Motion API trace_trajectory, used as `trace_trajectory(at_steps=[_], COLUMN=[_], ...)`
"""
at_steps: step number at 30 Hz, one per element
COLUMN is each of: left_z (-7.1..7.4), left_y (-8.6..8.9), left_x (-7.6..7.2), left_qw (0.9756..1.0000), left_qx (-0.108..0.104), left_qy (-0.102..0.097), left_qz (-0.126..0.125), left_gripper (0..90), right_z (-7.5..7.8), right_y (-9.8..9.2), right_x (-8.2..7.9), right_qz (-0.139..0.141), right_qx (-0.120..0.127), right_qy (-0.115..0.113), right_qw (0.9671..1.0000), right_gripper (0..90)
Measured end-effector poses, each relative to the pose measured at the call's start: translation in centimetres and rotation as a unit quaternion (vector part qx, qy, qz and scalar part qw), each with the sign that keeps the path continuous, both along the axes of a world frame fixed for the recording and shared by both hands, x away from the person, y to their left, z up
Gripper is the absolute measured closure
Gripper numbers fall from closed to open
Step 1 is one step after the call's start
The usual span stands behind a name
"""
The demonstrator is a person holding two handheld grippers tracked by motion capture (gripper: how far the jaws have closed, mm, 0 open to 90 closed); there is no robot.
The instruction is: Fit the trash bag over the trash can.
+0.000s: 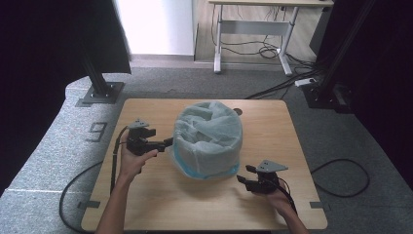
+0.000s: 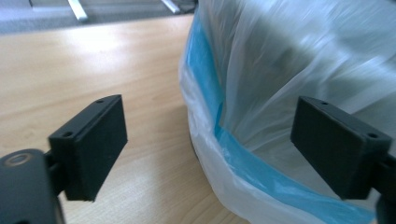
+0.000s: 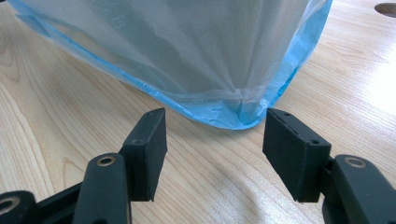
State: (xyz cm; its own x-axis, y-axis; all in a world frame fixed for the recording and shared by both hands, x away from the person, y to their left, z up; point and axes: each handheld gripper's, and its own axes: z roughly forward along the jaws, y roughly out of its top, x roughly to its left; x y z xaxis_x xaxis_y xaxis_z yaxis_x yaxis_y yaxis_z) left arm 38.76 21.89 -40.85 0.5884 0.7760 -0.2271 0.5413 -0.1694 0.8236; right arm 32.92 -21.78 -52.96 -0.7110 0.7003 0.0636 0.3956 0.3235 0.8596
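Observation:
A round bin lined with a translucent white bag [image 1: 209, 139] stands in the middle of the wooden table [image 1: 272, 126]. The bag hangs down over the bin's outside, and its blue hem [image 3: 224, 119] lies on the tabletop. My left gripper [image 1: 168, 143] is at the bin's left side, open. In the left gripper view [image 2: 212, 140] the bag [image 2: 280, 70] and its hem bulge between the two pads without being pinched. My right gripper [image 1: 243, 174] rests low at the bin's front right, open. Its jaws [image 3: 217, 140] stand just short of a hem corner of the bag [image 3: 187, 46].
A small round hole [image 1: 237, 111] sits in the tabletop behind the bin. The table's front edge lies close under both forearms. Black frame posts [image 1: 100, 83] stand on the carpet at the back corners, and a white desk [image 1: 253, 29] with cables stands farther off.

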Motion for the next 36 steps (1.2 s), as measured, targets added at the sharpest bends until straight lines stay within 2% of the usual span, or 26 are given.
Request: trace_trajectory(at_steps=[2,7,12,15,19,24,29,32,36], left_z=[0.8,3.6,6.3,7.3,7.6,7.3,7.1,7.4,7.5], left_y=[0.2,-0.1,-2.2,-4.0,-6.3,-8.8,-11.1,-12.4,-13.7], left_x=[-0.3,-0.9,-0.2,0.6,1.7,3.3,4.6,5.3,6.1], left_qw=[1.0000,0.9991,0.9956,0.9936,0.9913,0.9890,0.9854,0.9832,0.9812], left_qx=[-0.002,-0.007,-0.004,0.006,0.023,0.036,0.057,0.064,0.073], left_qy=[-0.006,-0.018,-0.021,-0.023,-0.022,-0.005,0.003,0.001,0.005], left_qz=[-0.005,-0.039,-0.091,-0.110,-0.128,-0.143,-0.160,-0.171,-0.179], left_gripper=[13.1,14.3,14.6,15.1,16.0,17.6,19.5,20.1,20.7], right_z=[0.0,0.0,-0.1,0.0,0.3,0.6,0.7,0.8,0.7], right_y=[0.0,-0.1,-0.4,-0.7,-1.0,-1.5,-2.2,-2.6,-2.8], right_x=[0.0,0.1,0.2,0.0,-0.1,0.0,0.3,0.4,0.4], right_qz=[0.000,-0.002,-0.003,0.001,0.004,-0.001,-0.008,-0.014,-0.016], right_qx=[0.000,0.001,0.003,0.007,0.011,0.021,0.039,0.048,0.048], right_qy=[0.000,0.002,0.004,0.004,-0.001,-0.003,0.002,0.007,0.011], right_qw=[1.0000,1.0000,1.0000,1.0000,0.9999,0.9998,0.9992,0.9987,0.9987], right_gripper=[38.8,39.0,39.4,39.5,39.5,39.4,38.8,38.6,38.5])
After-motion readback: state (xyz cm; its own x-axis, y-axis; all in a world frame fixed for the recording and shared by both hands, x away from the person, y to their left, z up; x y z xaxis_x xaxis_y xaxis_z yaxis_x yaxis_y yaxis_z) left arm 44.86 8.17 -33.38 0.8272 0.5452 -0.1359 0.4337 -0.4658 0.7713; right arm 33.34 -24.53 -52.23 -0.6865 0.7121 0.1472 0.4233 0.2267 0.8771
